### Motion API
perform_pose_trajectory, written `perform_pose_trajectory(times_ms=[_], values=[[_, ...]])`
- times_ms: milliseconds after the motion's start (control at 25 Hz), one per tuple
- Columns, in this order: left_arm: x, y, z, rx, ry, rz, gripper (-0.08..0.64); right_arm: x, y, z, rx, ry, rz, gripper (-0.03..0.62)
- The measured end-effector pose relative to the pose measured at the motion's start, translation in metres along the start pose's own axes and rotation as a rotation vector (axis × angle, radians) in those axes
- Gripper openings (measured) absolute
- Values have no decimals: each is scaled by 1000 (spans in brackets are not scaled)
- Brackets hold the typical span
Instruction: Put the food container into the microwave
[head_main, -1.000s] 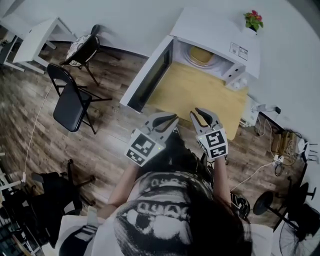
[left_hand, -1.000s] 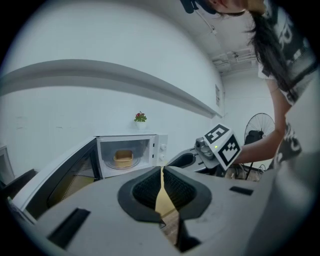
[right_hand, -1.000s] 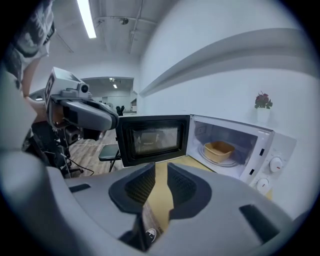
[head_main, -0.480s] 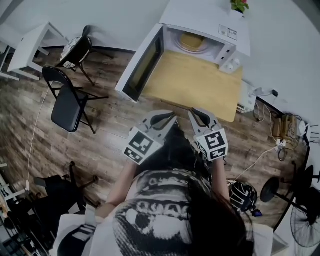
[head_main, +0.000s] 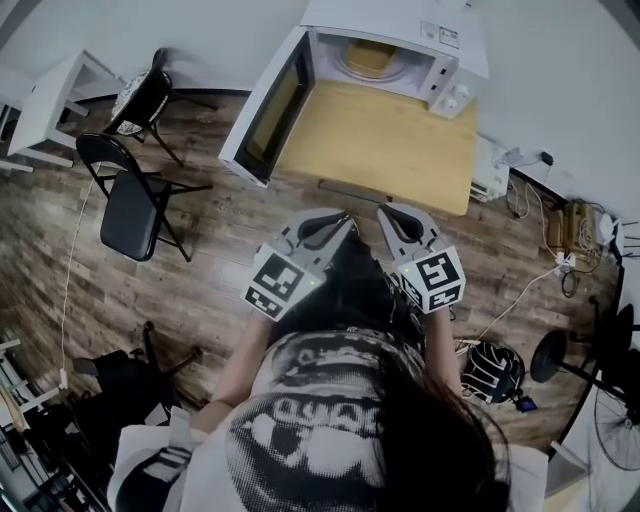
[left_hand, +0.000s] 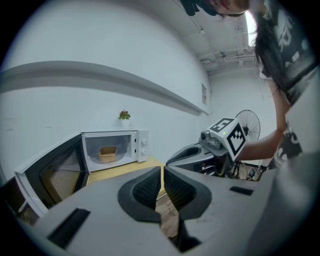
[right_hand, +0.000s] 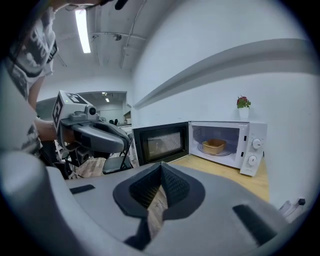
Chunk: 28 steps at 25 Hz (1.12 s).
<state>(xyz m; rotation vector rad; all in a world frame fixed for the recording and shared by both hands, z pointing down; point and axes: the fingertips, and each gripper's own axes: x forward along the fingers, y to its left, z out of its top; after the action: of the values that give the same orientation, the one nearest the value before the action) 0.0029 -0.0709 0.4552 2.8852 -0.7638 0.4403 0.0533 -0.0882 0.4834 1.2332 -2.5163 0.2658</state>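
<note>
Matt wooden table (head_main: 390, 150); glossy white plastic microwave (head_main: 395, 14).

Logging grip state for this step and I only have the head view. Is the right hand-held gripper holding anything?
Observer: No. In the right gripper view the right hand-held gripper has just closed: its jaws are together with nothing between them.
Operator: Left one?
Observer: The left hand-held gripper is shut too and empty, going by its own view.
Operator: The microwave's top is cropped for me. Anything on it?
Observer: A small potted plant stands on top of the microwave, above the side with the dials.
</note>
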Motion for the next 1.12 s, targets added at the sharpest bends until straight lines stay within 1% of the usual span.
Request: perform_pose_trajectory(times_ms=[160, 440, 840, 1120], values=[[-2, -6, -1, 11, -1, -8, 15, -6, 2, -2, 23, -5, 8, 5], [-2, -6, -2, 17, -5, 0, 15, -7, 0, -3, 21, -2, 10, 5], [-4, -2, -1, 16, -6, 14, 15, -2, 0, -7, 21, 20, 36, 5], [0, -4, -1, 18, -5, 5, 15, -3, -7, -8, 26, 24, 34, 5]])
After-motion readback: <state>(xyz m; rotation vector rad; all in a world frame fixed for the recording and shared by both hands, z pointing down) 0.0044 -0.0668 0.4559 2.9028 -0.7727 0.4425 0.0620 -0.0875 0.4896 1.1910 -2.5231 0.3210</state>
